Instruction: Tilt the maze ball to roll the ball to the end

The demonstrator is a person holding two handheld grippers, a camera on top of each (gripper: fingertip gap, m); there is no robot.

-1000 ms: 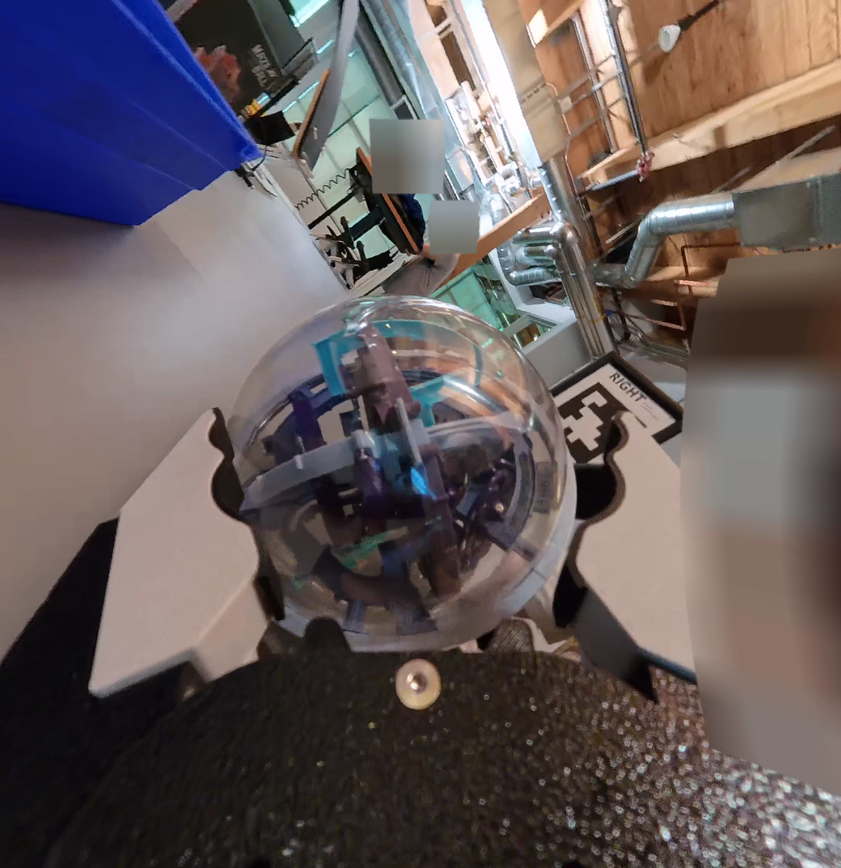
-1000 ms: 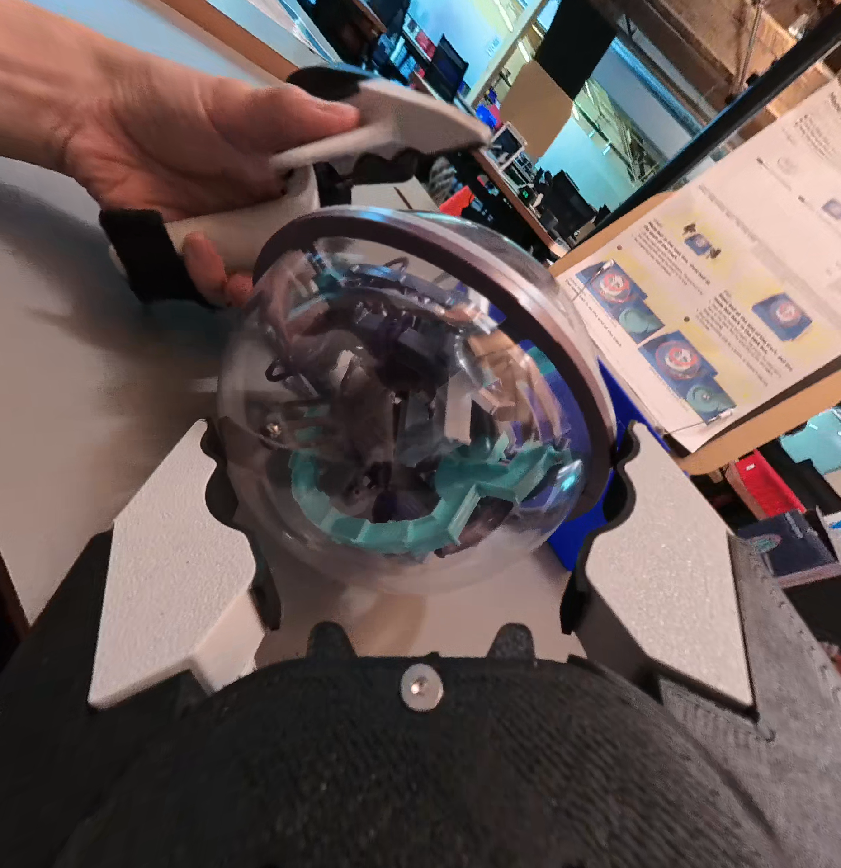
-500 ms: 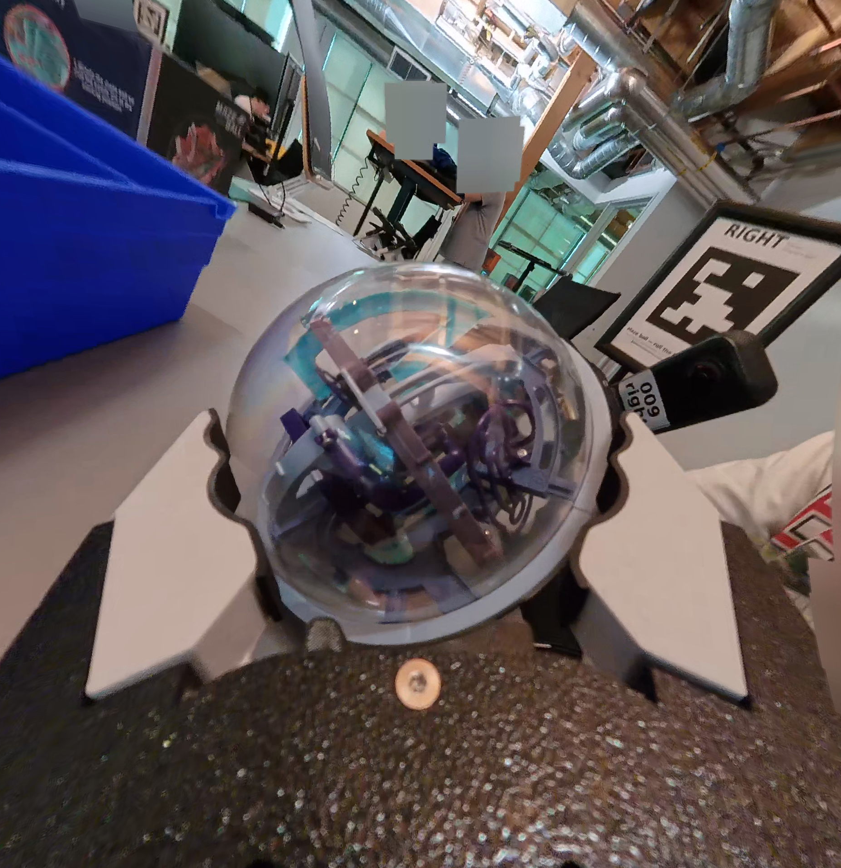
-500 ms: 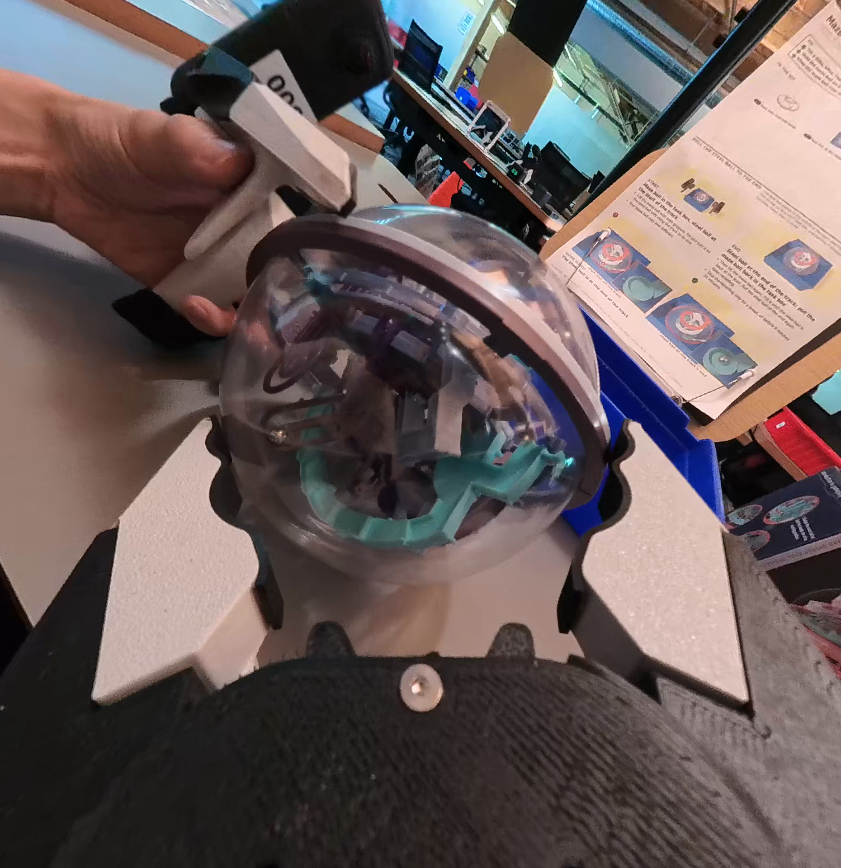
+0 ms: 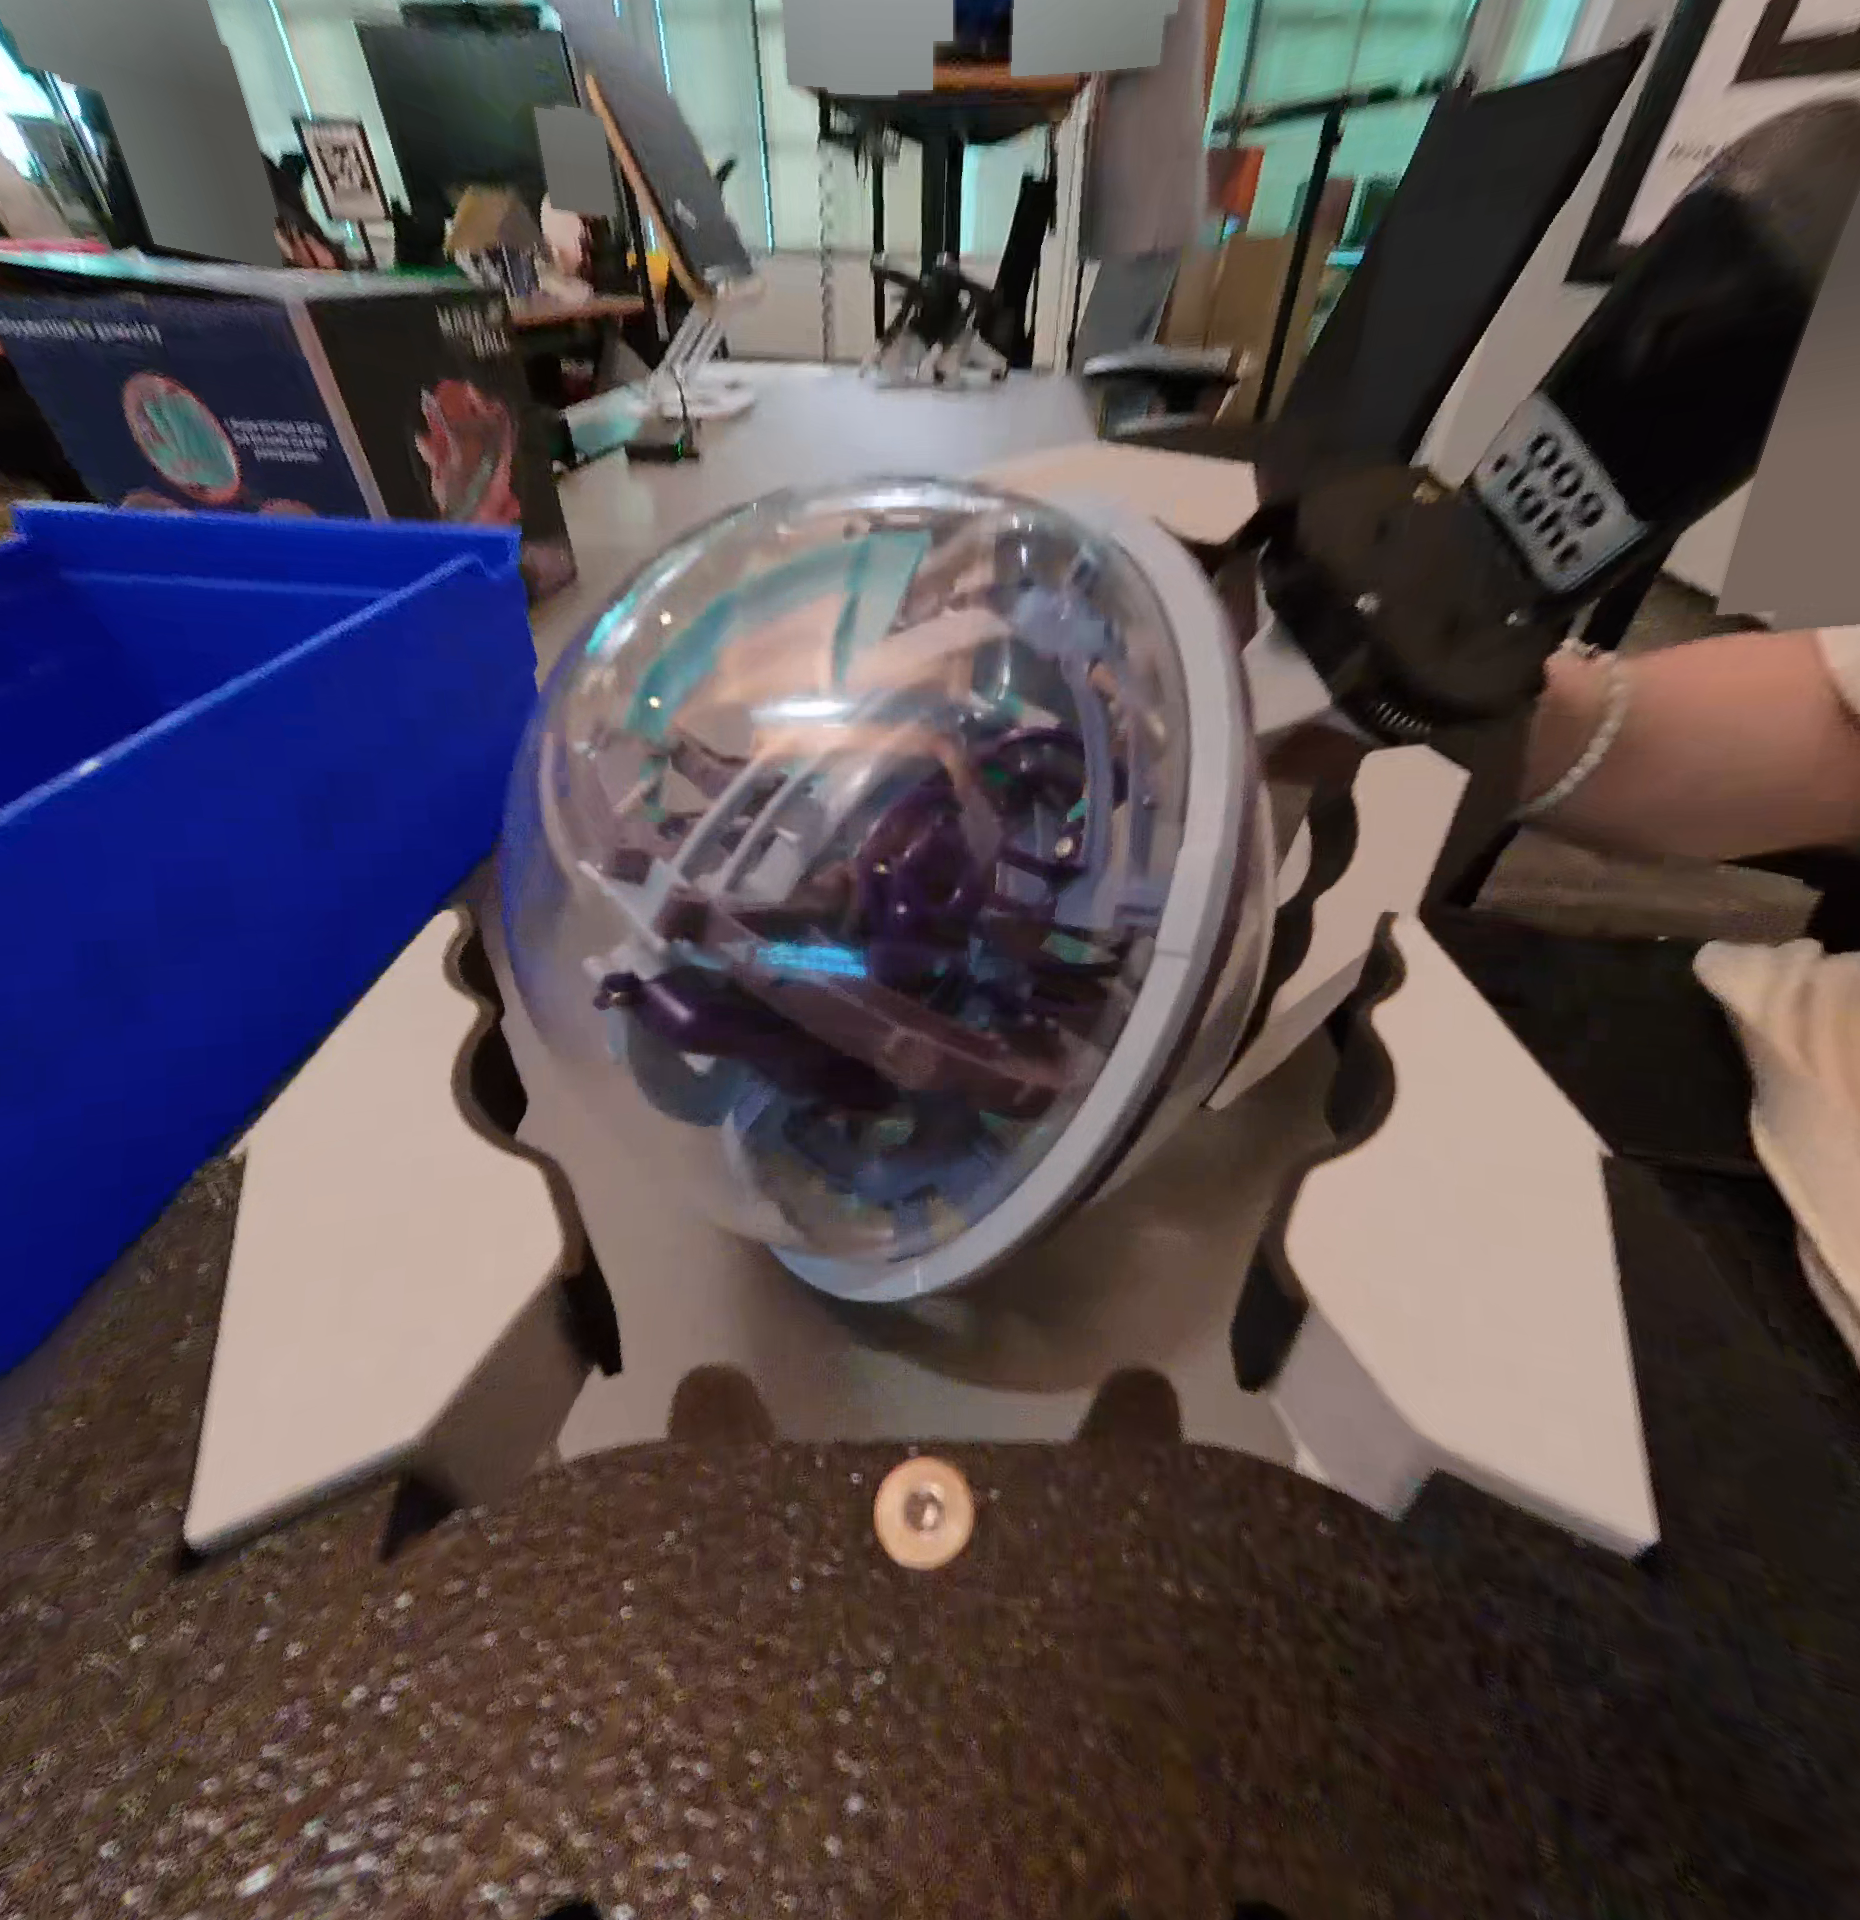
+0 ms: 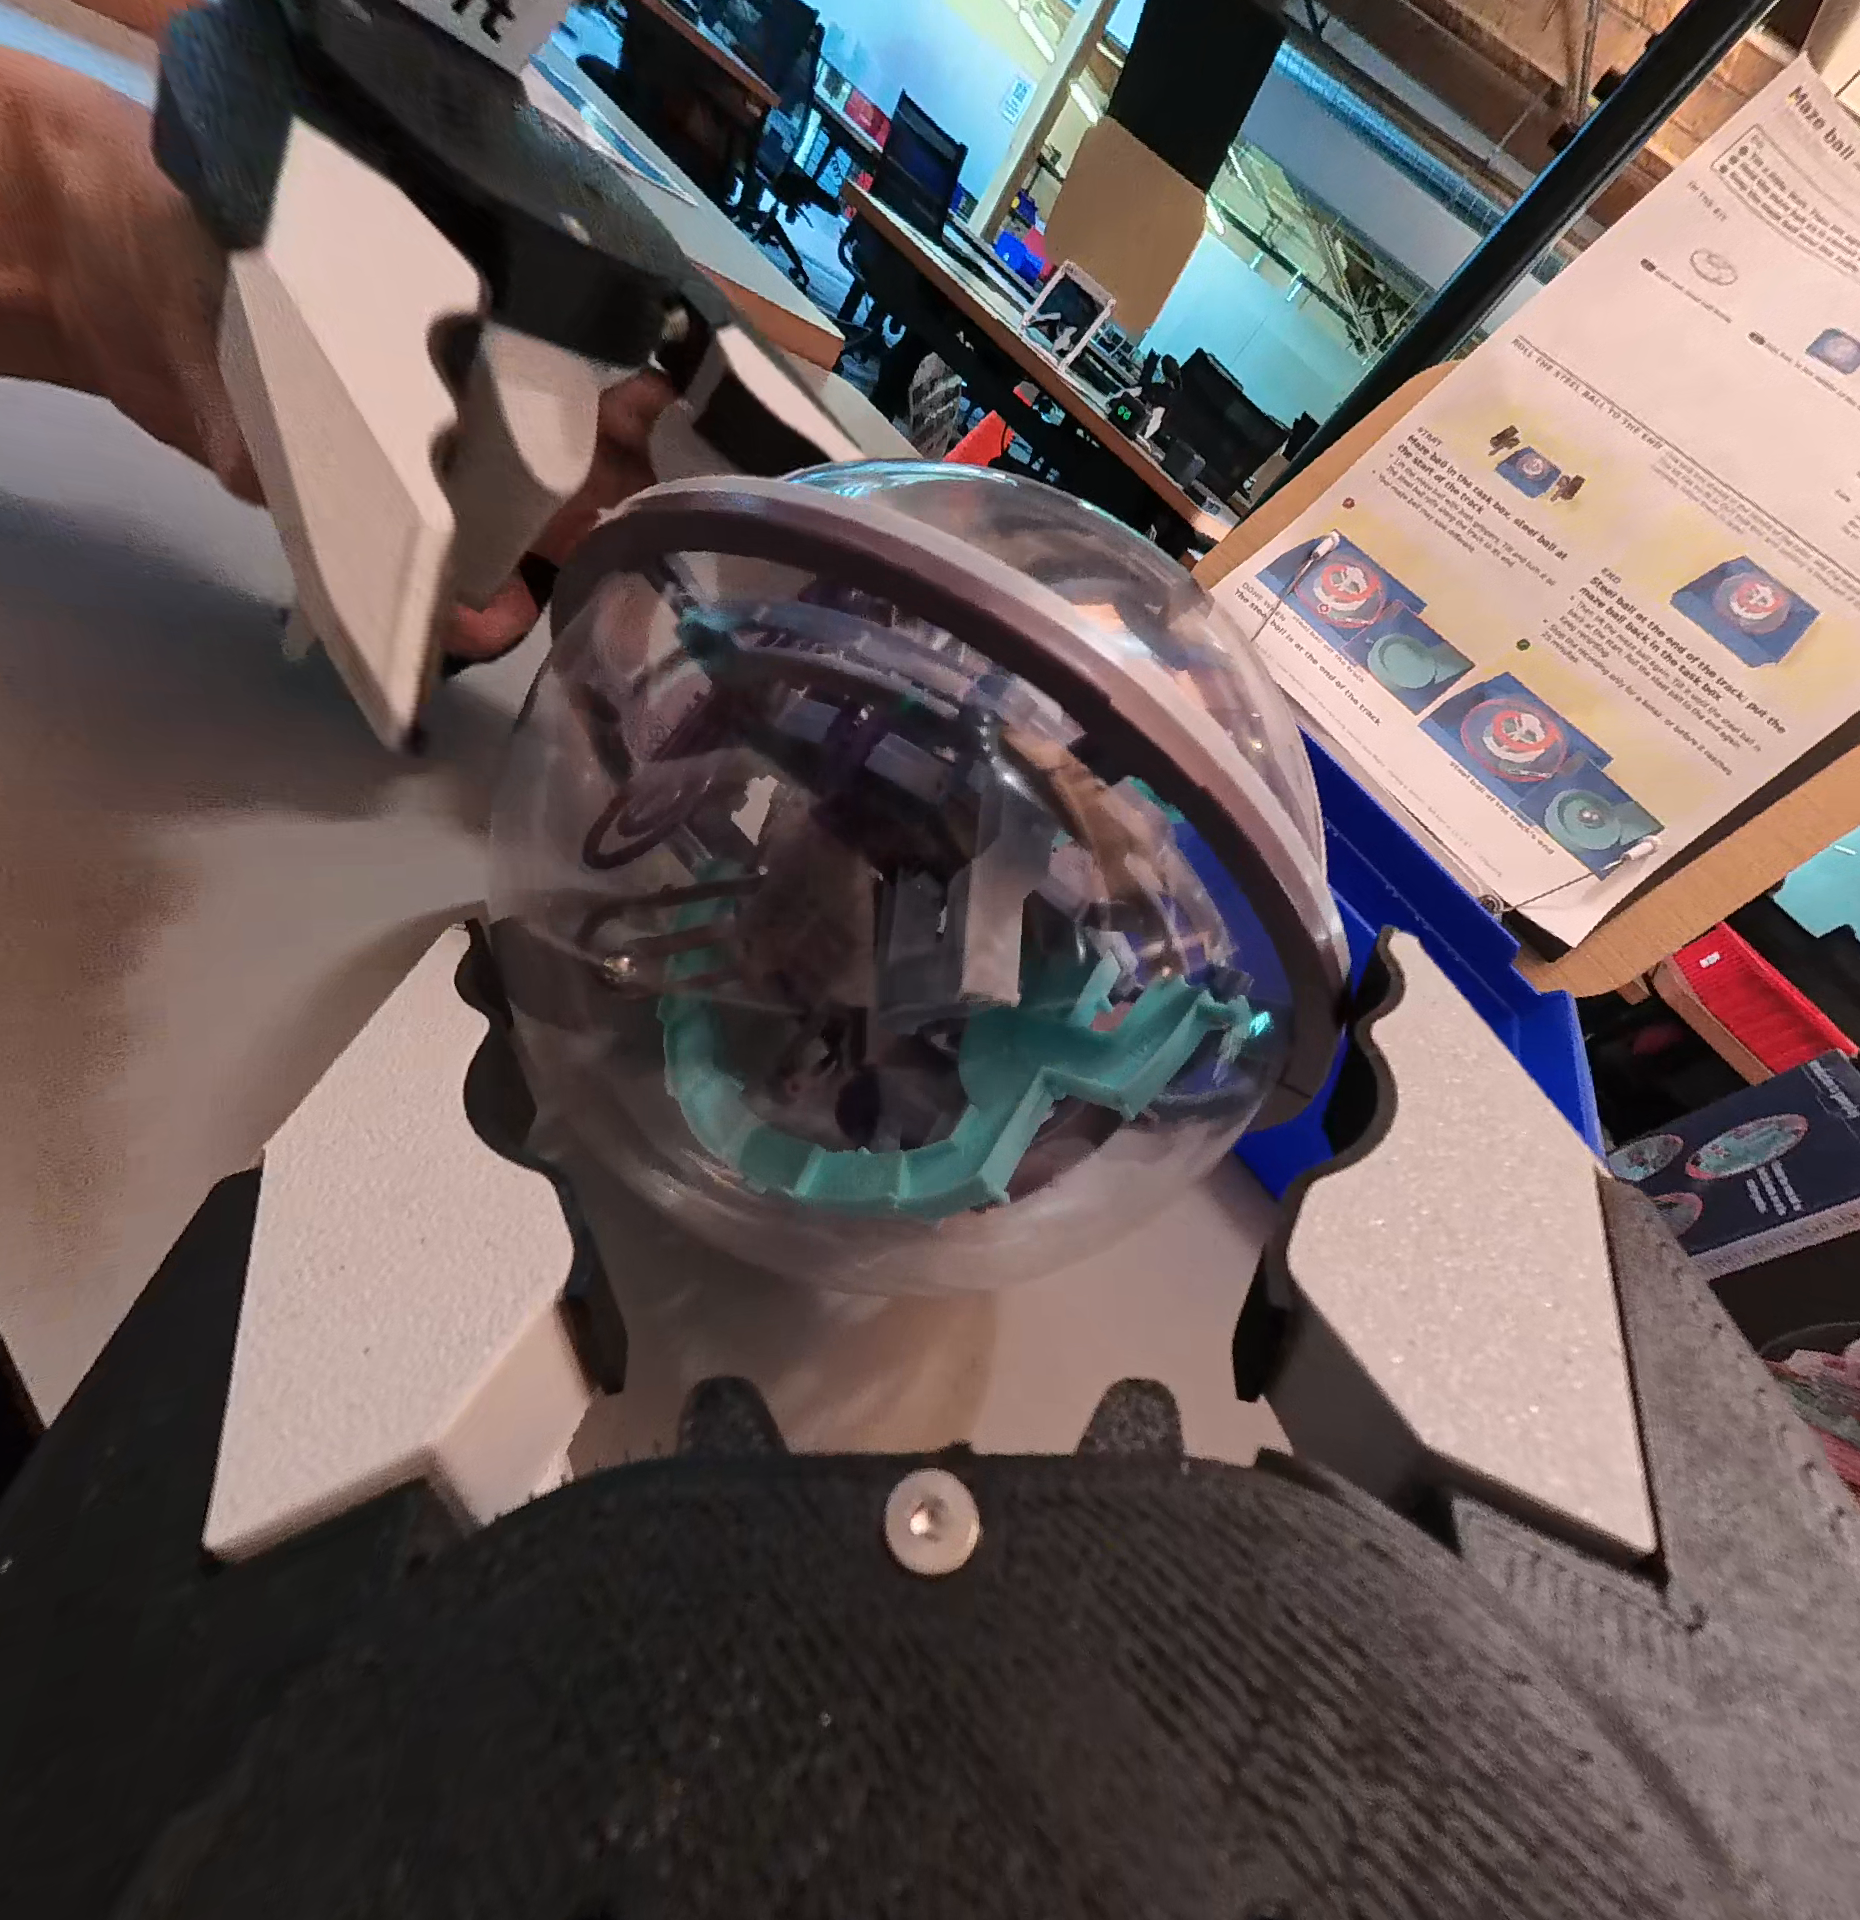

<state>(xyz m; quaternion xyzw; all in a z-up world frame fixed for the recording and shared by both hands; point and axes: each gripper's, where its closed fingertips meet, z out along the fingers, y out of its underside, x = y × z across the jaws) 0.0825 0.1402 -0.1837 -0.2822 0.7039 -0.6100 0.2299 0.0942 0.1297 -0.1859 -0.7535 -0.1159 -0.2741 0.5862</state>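
You held the clear maze ball (image 5: 884,883) above the grey table (image 5: 905,416), beside the blue bin (image 5: 230,831). Your left gripper (image 5: 921,966) and right gripper (image 6: 926,997) were both spread wide, each clamped on the ball's opposite sides.

We see the maze ball (image 5: 884,894) between the left gripper's (image 5: 926,935) fingers, over the tabletop (image 5: 905,416); a bin (image 5: 209,831) sits left, a box (image 5: 230,405) behind it.
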